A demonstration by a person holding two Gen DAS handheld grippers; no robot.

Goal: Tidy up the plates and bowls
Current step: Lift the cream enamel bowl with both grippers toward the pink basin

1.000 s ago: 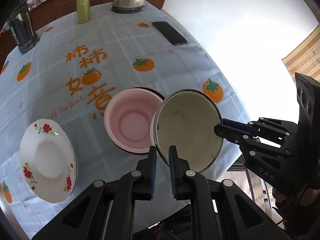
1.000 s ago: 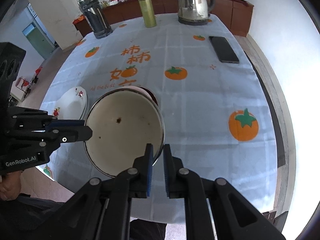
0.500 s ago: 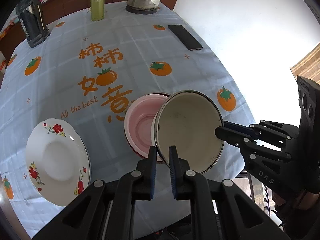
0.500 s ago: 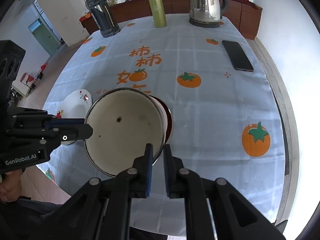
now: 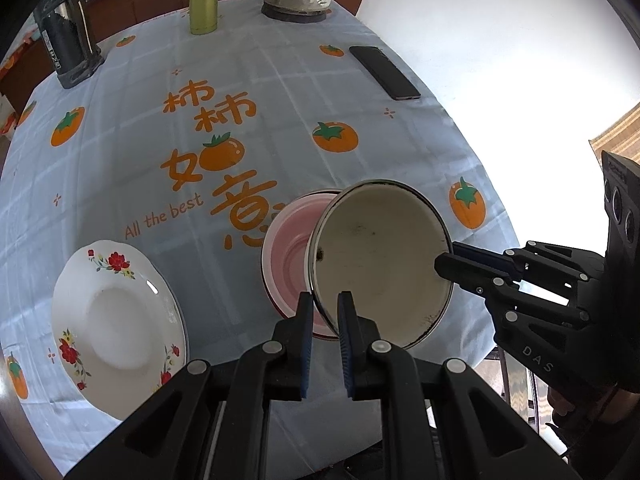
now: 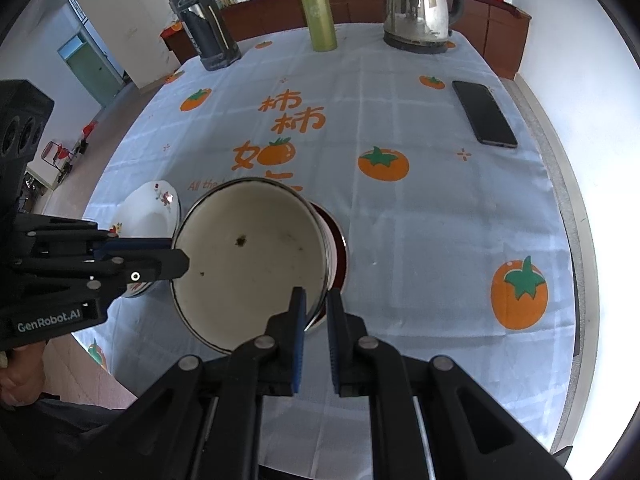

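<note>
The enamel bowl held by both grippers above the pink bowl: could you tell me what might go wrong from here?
1. Each gripper, left and right, pinches only the thin rim of the enamel bowl; it could slip or tilt.
2. The pink bowl sits near the table edge, so an off-centre drop might push it off.
3. The floral plate also lies near the edge.

Right tongs (image 6: pixel 315 300) clamped on rim of cream enamel bowl (image 6: pixel 248 260); left tongs (image 6: pixel 176 254) gripping at nine o'clock; black phone (image 6: pixel 484 114) at two o'clock.
</note>
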